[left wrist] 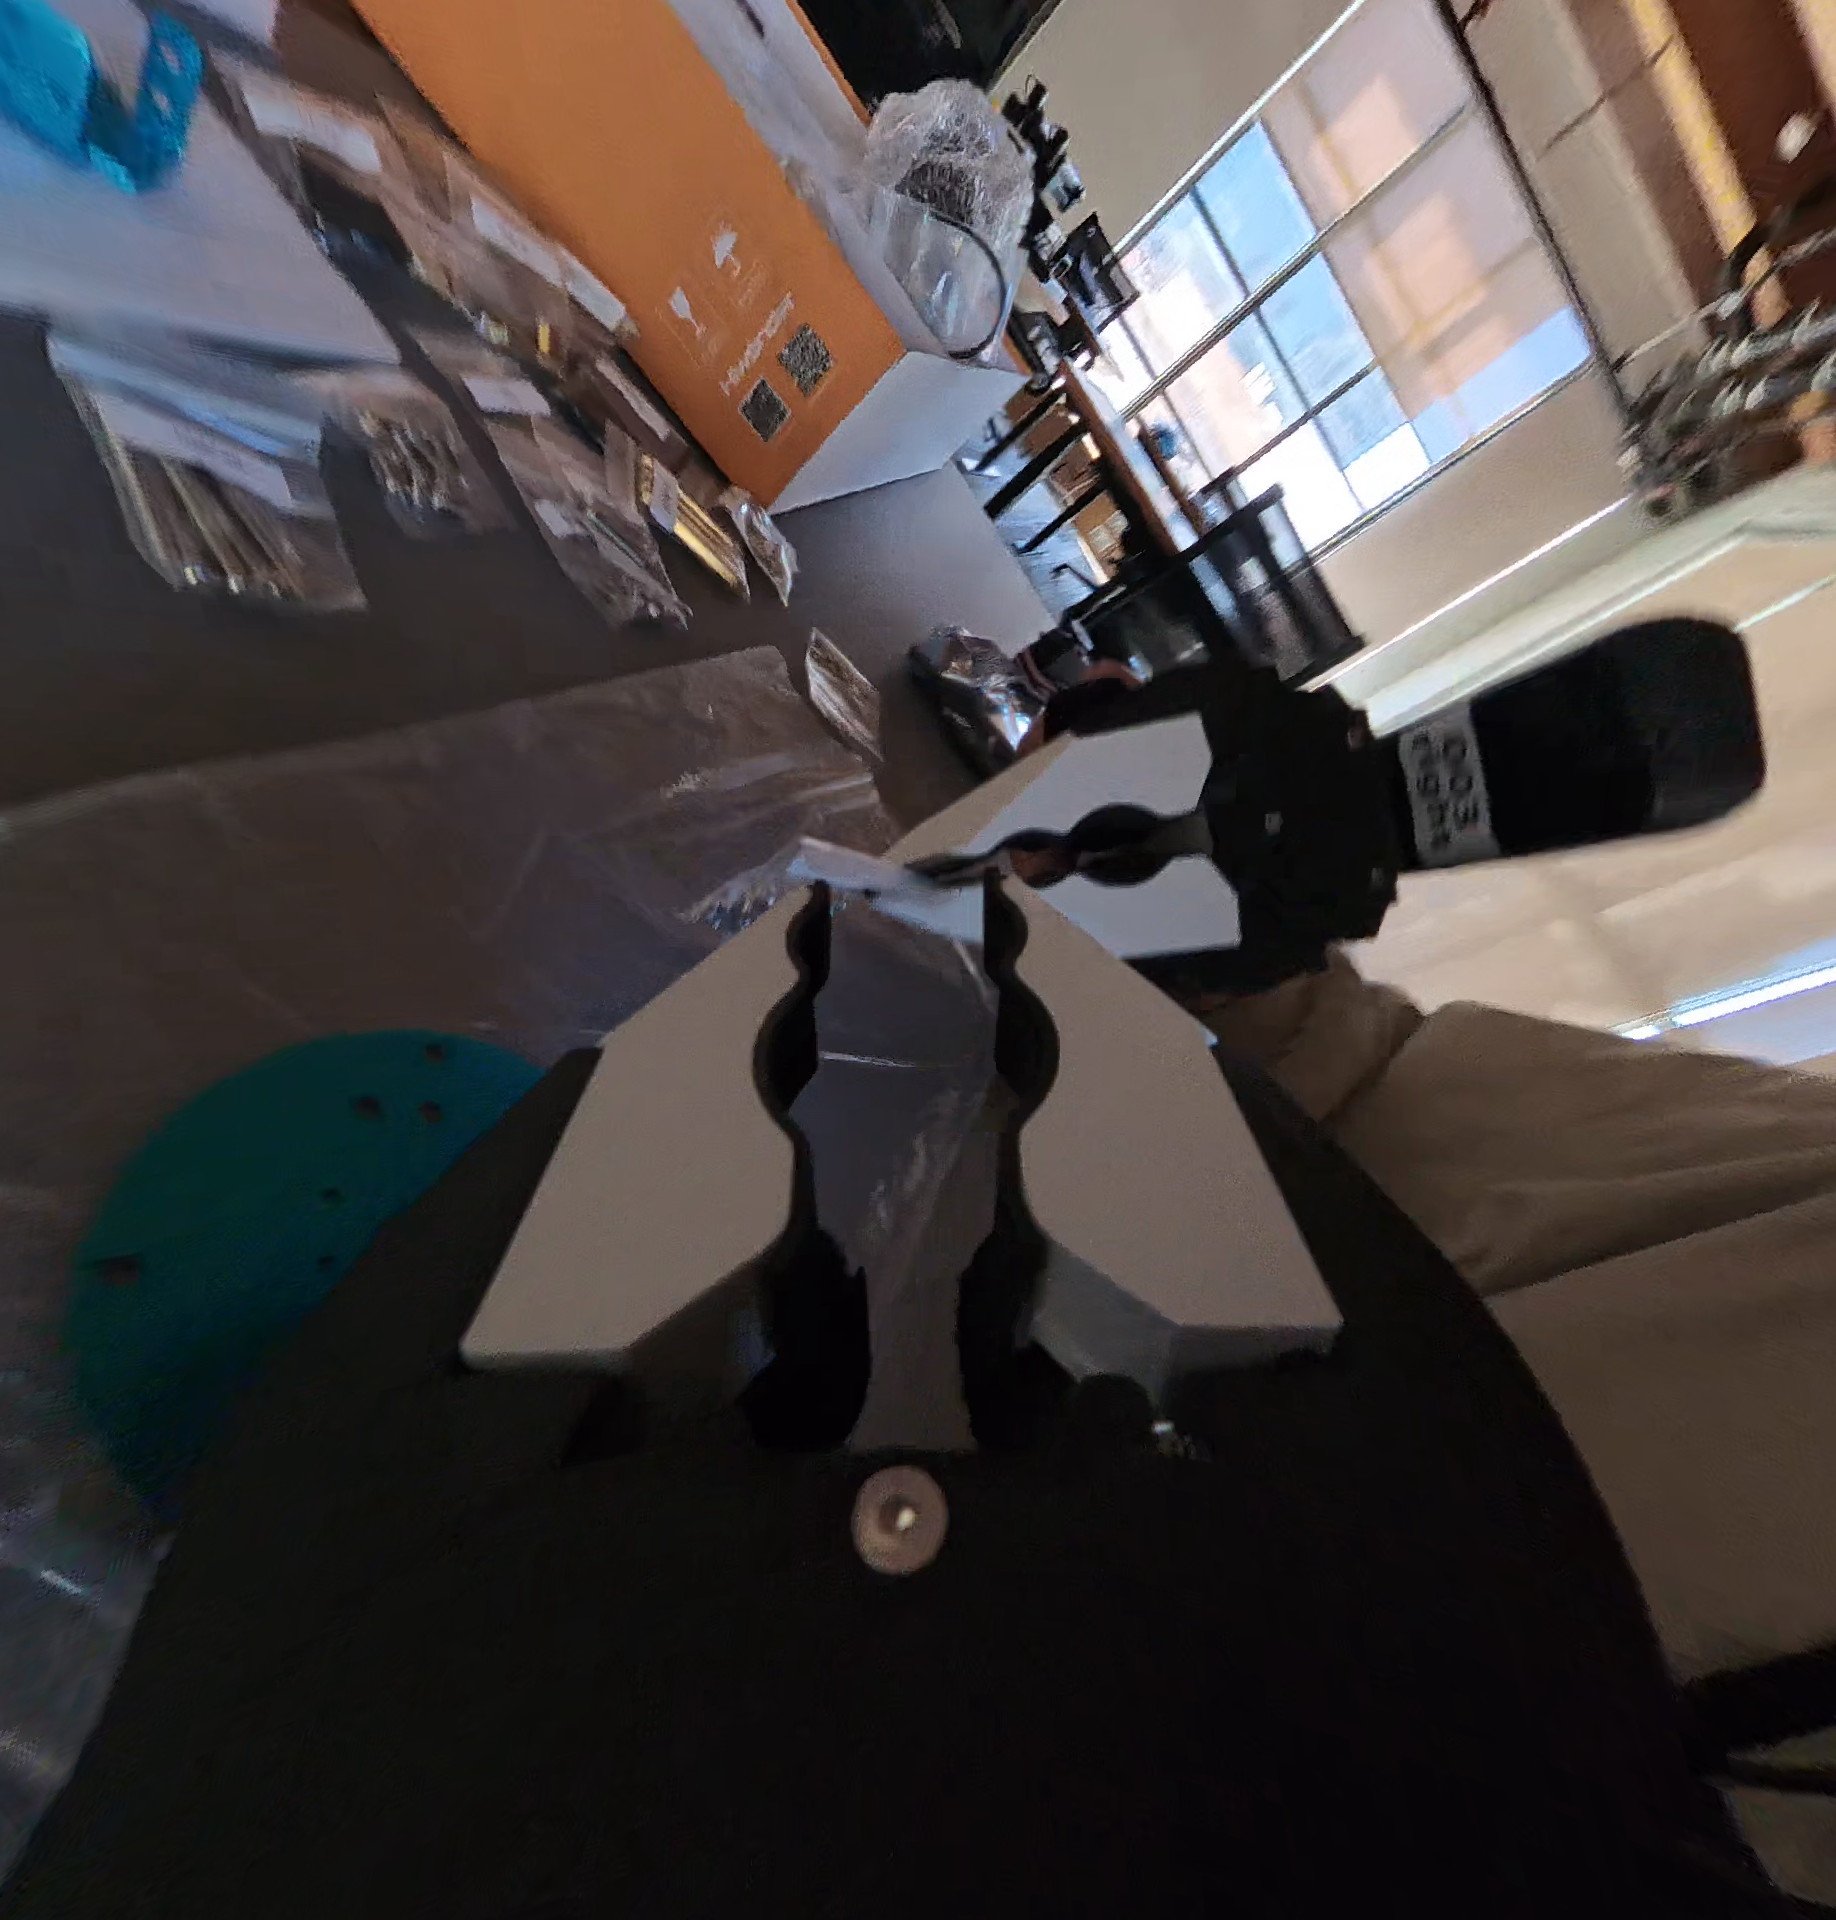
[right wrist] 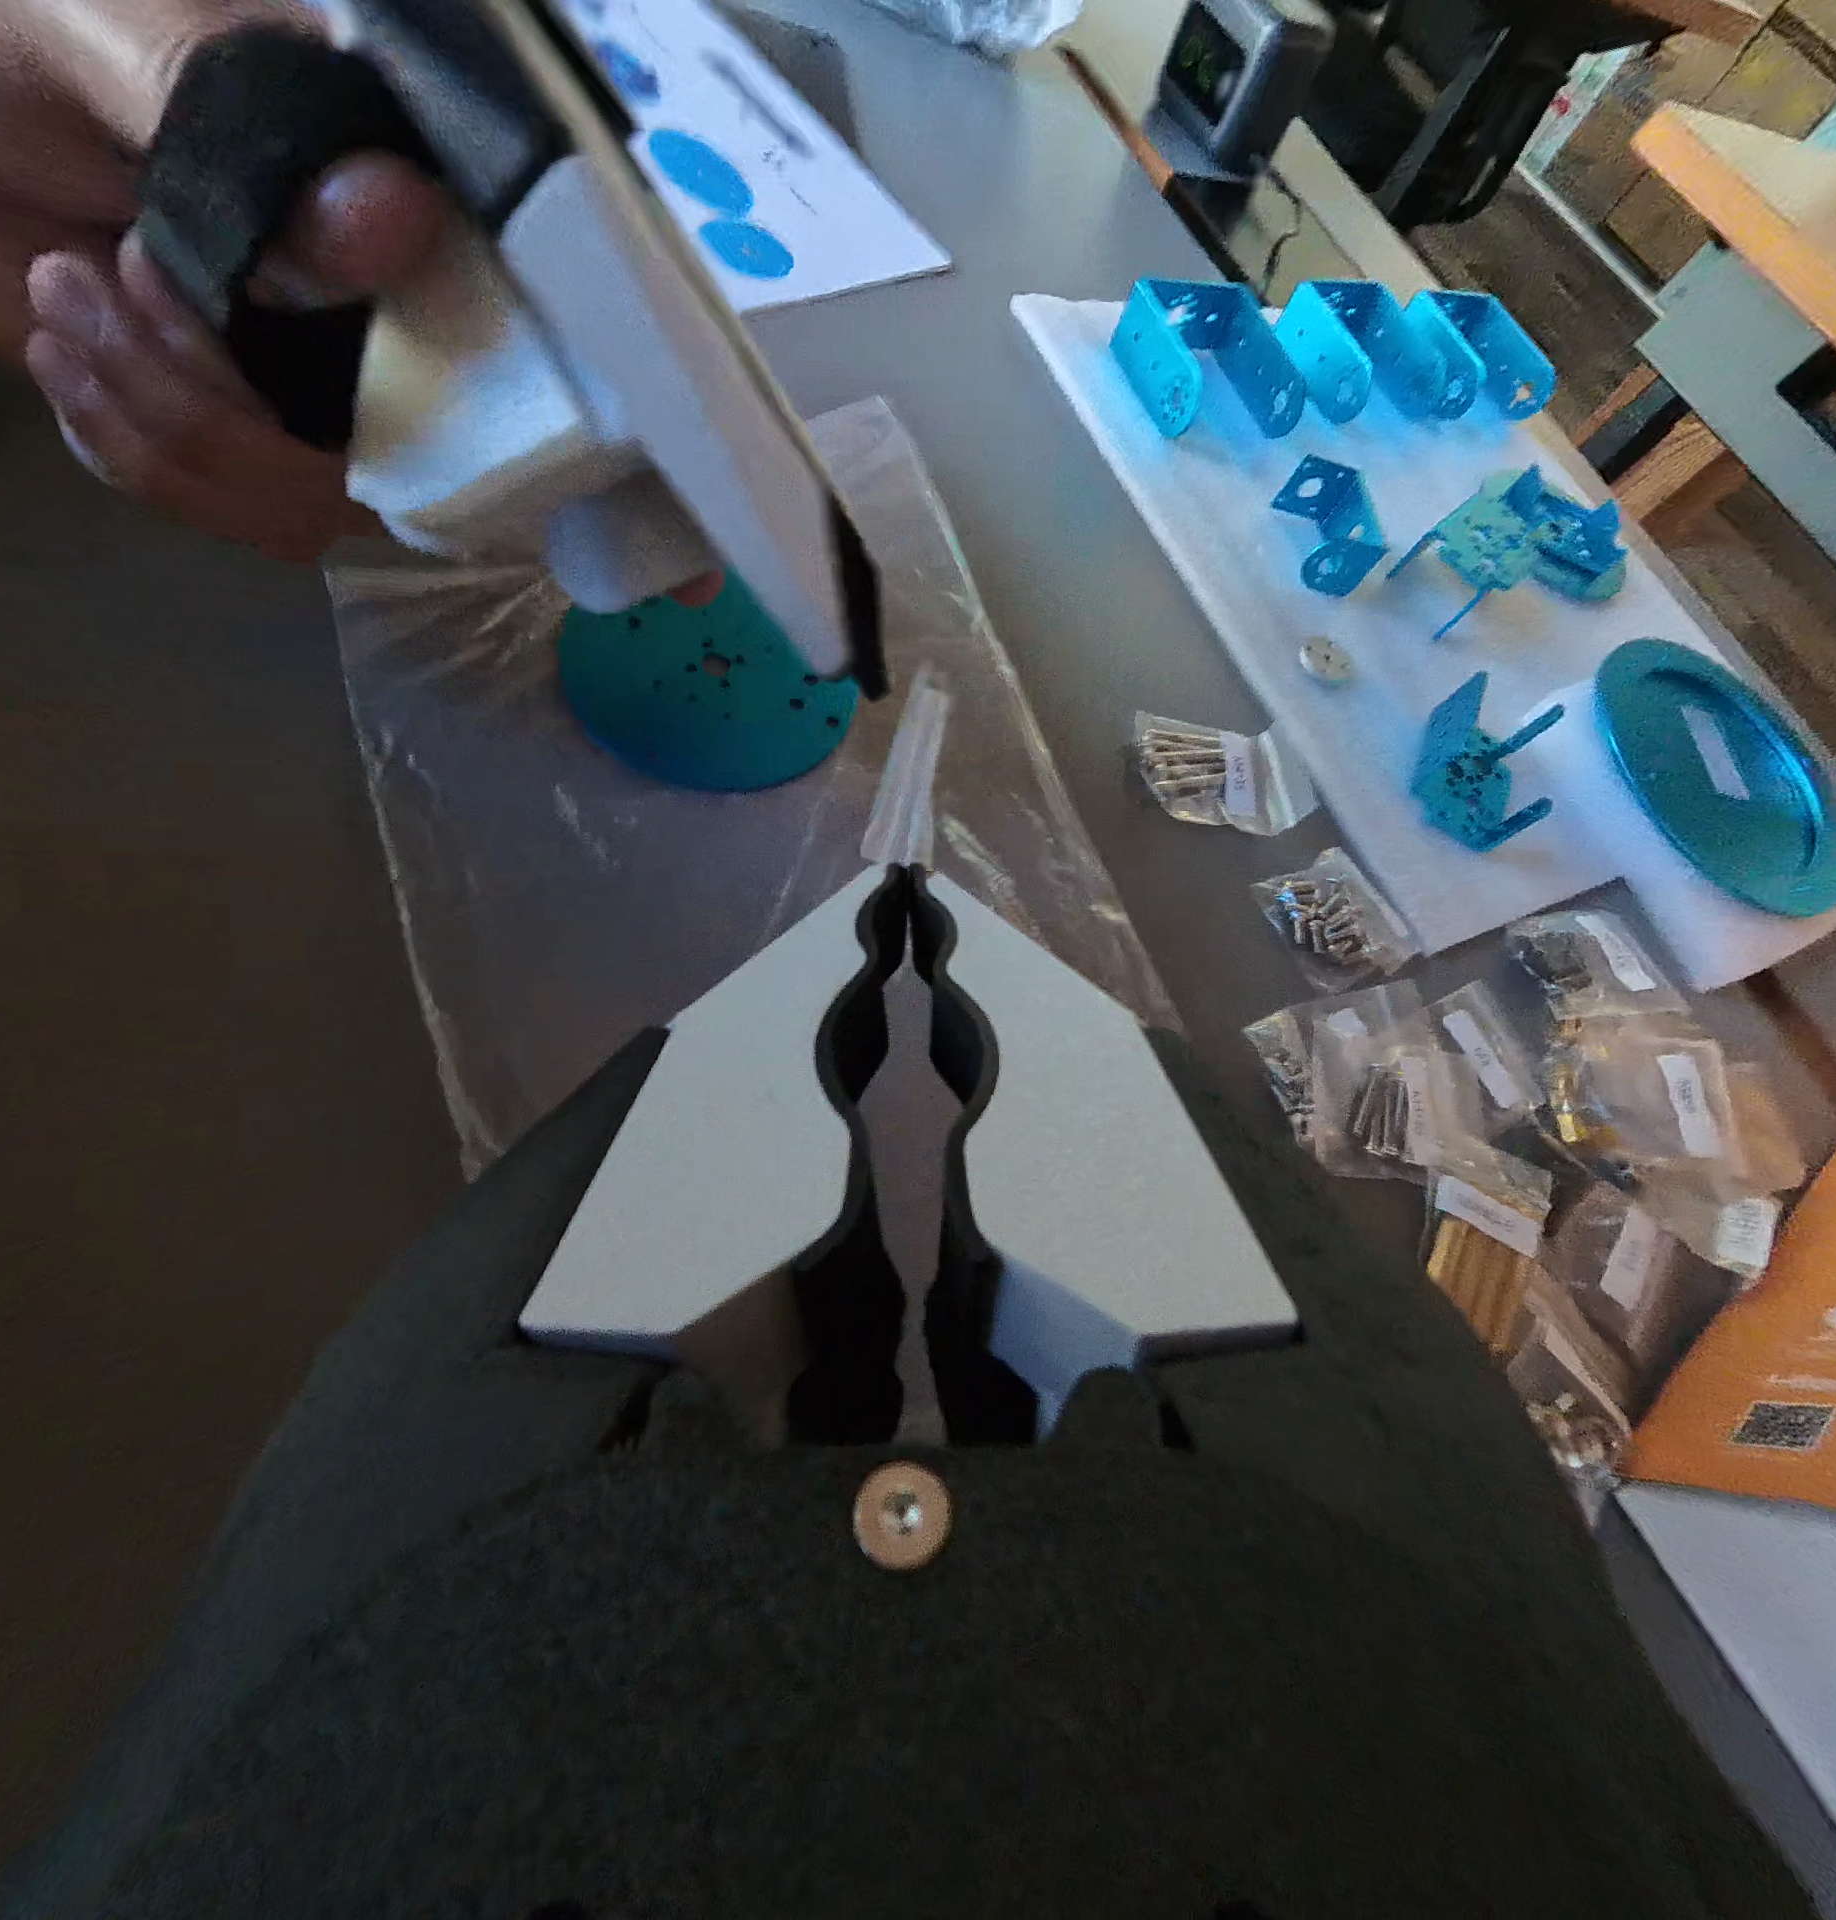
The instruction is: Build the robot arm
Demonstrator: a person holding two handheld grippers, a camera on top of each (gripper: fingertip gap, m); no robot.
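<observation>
A disc [right wrist: 706, 707] is lying inside a bag [right wrist: 602, 862] on the table [right wrist: 1049, 343]; right of it a foam sheet [right wrist: 1257, 561] is bearing brackets [right wrist: 1329, 353], with small packets [right wrist: 1496, 1091] lying, seemingly, nearer.

A thin, clear, glossy plastic bag [right wrist: 685, 831] is seen creased on the matt grey counter [right wrist: 1049, 312]. A teal disc [right wrist: 706, 717], drilled and matt like anodised metal, is shown inside it. Shiny blue metal brackets [right wrist: 1329, 353] are laid on smooth white foam [right wrist: 1236, 540]. Steel screws are packed in small glossy packets [right wrist: 1215, 774]. Both jaws are lined in matt black, grainy material.
</observation>
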